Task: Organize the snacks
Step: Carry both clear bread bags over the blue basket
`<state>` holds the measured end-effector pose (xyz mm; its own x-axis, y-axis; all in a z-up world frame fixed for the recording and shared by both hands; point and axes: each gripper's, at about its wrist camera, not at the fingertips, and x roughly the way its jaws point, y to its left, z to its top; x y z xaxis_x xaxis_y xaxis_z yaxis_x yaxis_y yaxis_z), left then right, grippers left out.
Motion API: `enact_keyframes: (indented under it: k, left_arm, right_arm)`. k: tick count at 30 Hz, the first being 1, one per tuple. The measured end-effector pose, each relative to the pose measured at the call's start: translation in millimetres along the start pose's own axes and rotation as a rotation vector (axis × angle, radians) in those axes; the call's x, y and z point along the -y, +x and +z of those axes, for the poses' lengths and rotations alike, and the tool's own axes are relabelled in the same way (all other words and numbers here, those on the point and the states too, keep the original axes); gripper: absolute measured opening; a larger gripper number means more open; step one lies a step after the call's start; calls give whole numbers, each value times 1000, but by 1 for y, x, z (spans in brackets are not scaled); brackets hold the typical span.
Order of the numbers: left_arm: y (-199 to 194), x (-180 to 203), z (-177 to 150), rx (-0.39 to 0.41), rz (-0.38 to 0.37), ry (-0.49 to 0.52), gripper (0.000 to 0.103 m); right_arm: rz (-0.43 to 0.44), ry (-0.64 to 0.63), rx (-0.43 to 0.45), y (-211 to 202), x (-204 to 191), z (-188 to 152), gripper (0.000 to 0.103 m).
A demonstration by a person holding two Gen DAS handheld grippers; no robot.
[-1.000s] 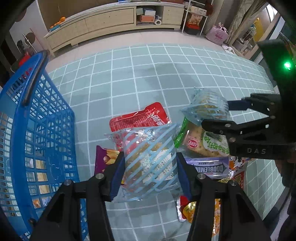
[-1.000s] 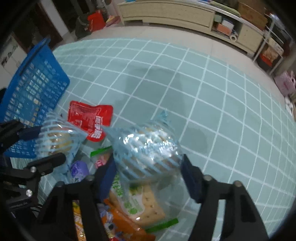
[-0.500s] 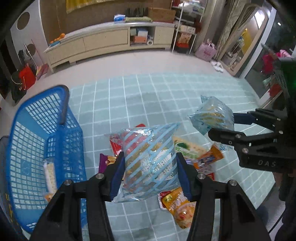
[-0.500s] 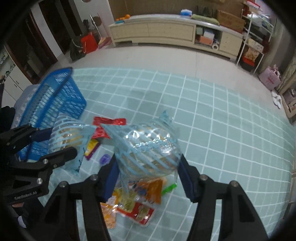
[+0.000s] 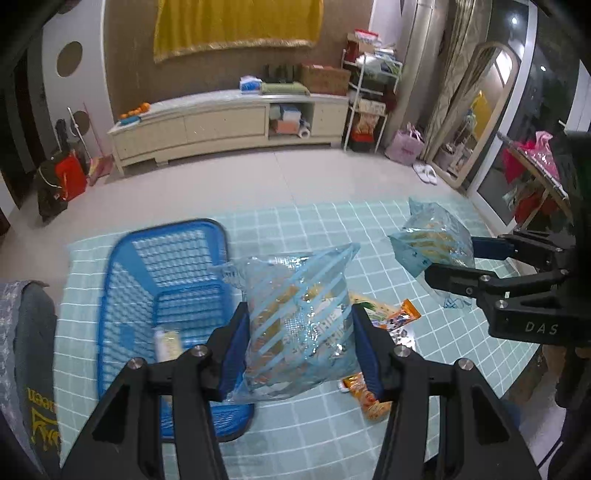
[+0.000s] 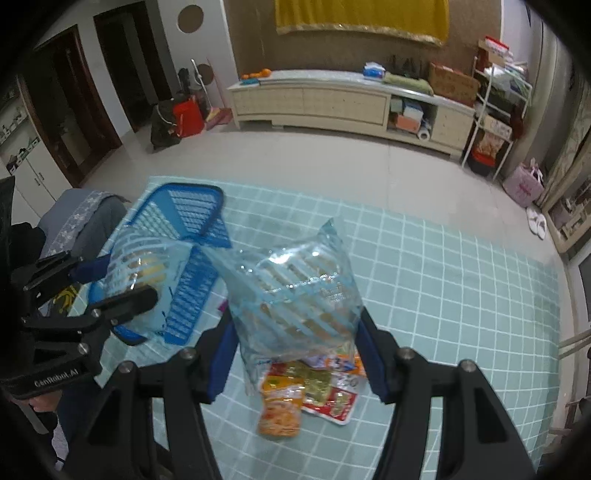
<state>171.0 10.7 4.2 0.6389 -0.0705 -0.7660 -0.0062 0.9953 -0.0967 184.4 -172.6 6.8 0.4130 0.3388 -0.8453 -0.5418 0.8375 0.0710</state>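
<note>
A long cream sideboard (image 5: 229, 122) runs along the brown back wall beneath a yellow hanging cloth (image 5: 236, 26), with oranges (image 5: 135, 110) at its left end. A red bag (image 5: 70, 177) sits on the pale floor to its left, a pink bag (image 5: 404, 147) and white slippers (image 5: 424, 173) to its right, near a tall mirror (image 5: 476, 110).

A basket (image 5: 162, 280) stands on the tiled mat (image 5: 295, 221), with a heap of snack packets (image 6: 306, 387) lying to its right; behind them, a long cabinet (image 5: 221, 125) lines the wall.
</note>
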Motion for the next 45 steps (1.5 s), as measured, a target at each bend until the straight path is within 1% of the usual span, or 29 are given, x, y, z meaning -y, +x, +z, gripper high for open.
enact_keyframes:
  k: [4, 10, 13, 16, 19, 24, 27, 31, 34, 37, 39, 41, 45]
  left_arm:
    - [-24, -29, -1, 24, 2, -13, 51]
    - [-54, -70, -3, 57, 26, -48, 51]
    - [-62, -87, -4, 66, 47, -58, 51]
    - [-65, -102, -6, 64, 59, -65, 51]
    - [-65, -115, -6, 62, 63, -66, 51]
    - [-50, -135, -3, 38, 63, -74, 51]
    - [-38, -147, -1, 23, 48, -85, 51]
    - [-19, -165, 2, -6, 60, -88, 51]
    - [-3, -178, 4, -40, 28, -125, 51]
    - [13, -191, 7, -73, -8, -160, 51]
    - [22, -196, 9, -74, -2, -159, 51]
    - [31, -204, 11, -85, -7, -162, 51]
    - [52, -206, 15, -114, -19, -152, 51]
  right_arm:
    - [15, -17, 21, -13, -27, 7, 65]
    - [39, -74, 43, -16, -68, 22, 65]
    - [50, -90, 43, -12, -85, 29, 65]
    - [76, -98, 23, -1, -103, 37, 65]
    - [80, -97, 7, 13, -113, 45, 65]
    - [83, -83, -31, 38, -127, 53, 65]
    - [85, -79, -57, 58, -133, 62, 65]
    - [73, -76, -85, 78, -143, 70, 65]
    - [61, -65, -111, 95, -142, 78, 65]
    - [67, -42, -140, 109, -140, 81, 65]
    - [65, -30, -158, 118, -138, 84, 65]
    - [39, -31, -177, 130, -140, 88, 65]
    - [-5, -26, -201, 146, -139, 93, 65]
